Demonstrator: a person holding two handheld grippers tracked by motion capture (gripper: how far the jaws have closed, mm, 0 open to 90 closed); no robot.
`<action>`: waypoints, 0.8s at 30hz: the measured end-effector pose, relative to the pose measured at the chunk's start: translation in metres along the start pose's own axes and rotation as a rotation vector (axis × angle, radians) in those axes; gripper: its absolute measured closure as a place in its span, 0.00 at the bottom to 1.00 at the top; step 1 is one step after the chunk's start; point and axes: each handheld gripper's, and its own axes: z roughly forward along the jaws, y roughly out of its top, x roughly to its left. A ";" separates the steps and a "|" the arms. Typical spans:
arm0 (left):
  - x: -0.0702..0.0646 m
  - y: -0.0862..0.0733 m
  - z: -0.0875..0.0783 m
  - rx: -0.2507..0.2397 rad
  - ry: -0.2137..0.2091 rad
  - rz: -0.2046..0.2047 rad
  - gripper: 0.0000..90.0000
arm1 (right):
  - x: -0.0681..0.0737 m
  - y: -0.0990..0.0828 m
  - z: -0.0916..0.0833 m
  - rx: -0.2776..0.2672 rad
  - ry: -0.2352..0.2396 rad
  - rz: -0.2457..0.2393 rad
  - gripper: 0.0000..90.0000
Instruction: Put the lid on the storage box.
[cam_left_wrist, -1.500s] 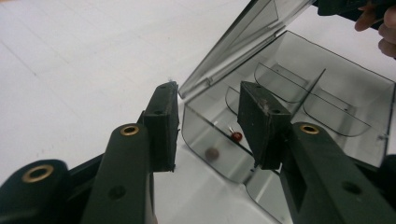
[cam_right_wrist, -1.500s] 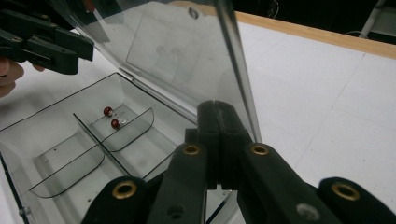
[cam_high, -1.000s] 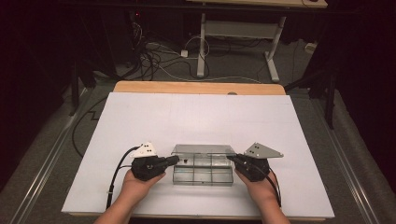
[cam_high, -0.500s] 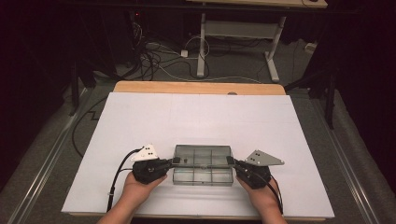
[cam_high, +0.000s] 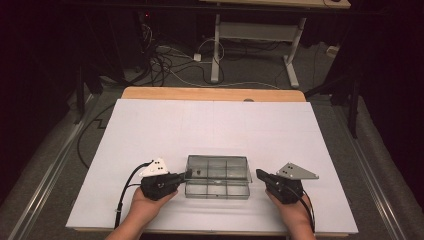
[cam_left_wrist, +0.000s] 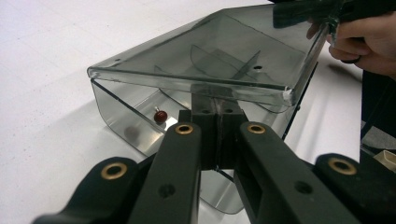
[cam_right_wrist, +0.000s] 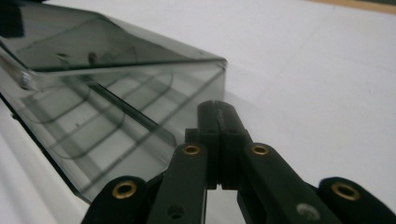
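between both closed tongs, left tongs (cam_high: 183, 176) at clear box (cam_high: 218, 176); right tongs (cam_high: 260, 175) empty.

A dim lab or recording room set up for data capture. A wooden-edged table (cam_high: 212, 93) is covered by a large plain white sheet (cam_high: 215, 135) that serves as a bare work surface. Around it the room is dark, with black curtains or panels (cam_high: 45, 60) on both sides. Behind the table, a tangle of loose cables (cam_high: 170, 62) lies on grey carpet (cam_high: 250, 70), next to the white metal legs of another desk (cam_high: 260, 35). A small red indicator light (cam_high: 146, 15) glows among equipment in the shadows at the back. Metal rails (cam_high: 45, 175) run along the floor at each side of the table.
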 end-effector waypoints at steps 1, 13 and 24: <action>0.000 0.000 0.000 -0.002 -0.001 0.003 0.97 | -0.002 -0.002 -0.001 0.009 -0.006 0.003 1.00; -0.005 -0.008 -0.007 0.003 0.011 0.019 0.97 | -0.018 -0.021 -0.017 0.068 -0.057 0.046 0.67; -0.006 -0.016 -0.013 0.016 0.002 0.010 0.97 | -0.021 -0.022 -0.013 0.076 -0.100 0.051 0.00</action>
